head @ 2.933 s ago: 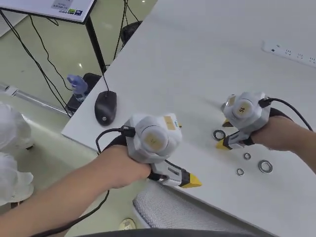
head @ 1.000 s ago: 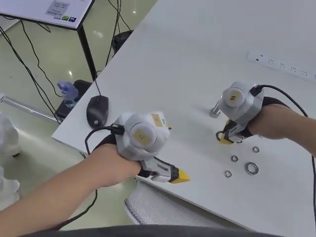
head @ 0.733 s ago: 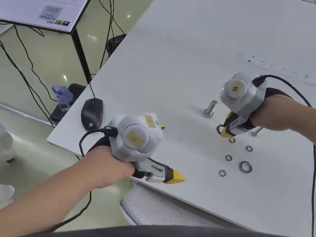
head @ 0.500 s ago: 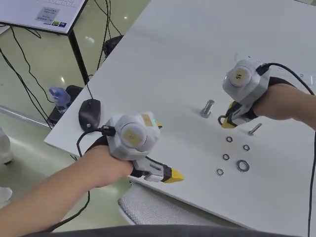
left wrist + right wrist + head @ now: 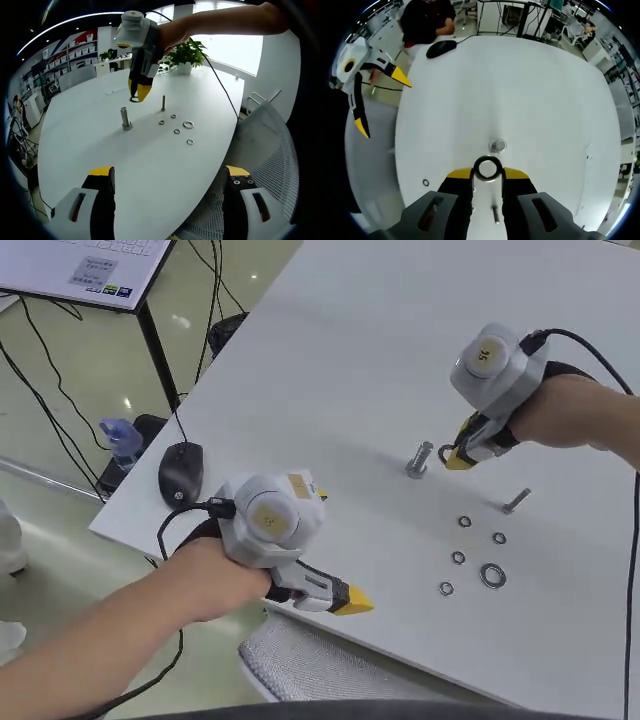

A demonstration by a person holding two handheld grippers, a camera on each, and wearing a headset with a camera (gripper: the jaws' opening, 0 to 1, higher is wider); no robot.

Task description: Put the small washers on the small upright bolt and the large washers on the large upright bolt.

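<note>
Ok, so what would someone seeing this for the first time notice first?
First, the right gripper hovering over the white table with a large washer pinched between its fingers, close to the large upright bolt. Next, the scatter of loose washers on the table by the small bolt, and the left gripper, open at the table's near edge.

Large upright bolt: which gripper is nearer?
Right. The right gripper, shut on a large washer, hangs just beside the large upright bolt; the left gripper, open, is far back at the near edge of the table.
</note>
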